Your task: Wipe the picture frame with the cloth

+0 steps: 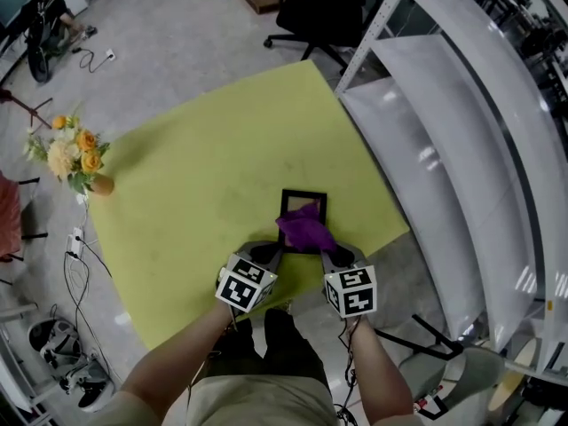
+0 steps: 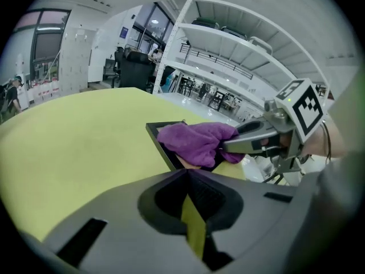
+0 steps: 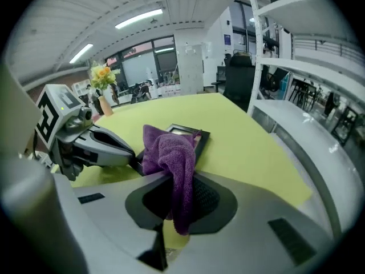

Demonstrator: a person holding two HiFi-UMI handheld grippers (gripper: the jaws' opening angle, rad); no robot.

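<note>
- The right claw (image 3: 169, 178) is clamped on the purple cloth (image 3: 171, 150). One tail hangs down between its jaws, and the rest is bunched up just ahead of its tips.
- The left claw (image 2: 186, 173) is drawn almost together, with only a thin sliver of bench showing through the gap. Its tips sit right at the near corner of the picture frame (image 1: 303, 193). I cannot tell whether they nip the rim or just rest against it.
- The frame lies flat on the bench (image 1: 195, 176) directly in front of both claws. The left claw is at its near-left corner and the right claw at its near-right.
- As I judge it, wiping is under way but far from finished. The cloth covers the near half of the frame, while the far rim and part of the pane beyond the claws are bare.
- Nothing shows which parts are already clean, so the far edge, the sides and the corners most likely still need a pass.
- The cloth is soft, with a fuzzy towel-like pile. It is limp and thick enough to hold folds, so it should drag easily over the frame.
- The frame is a slim rectangle with a flat, smooth black rim around a lighter inset. It looks light, so it is likely to slide unless it is steadied.
- The bench top is a matt yellow-green sheet, faintly smudged.
</note>
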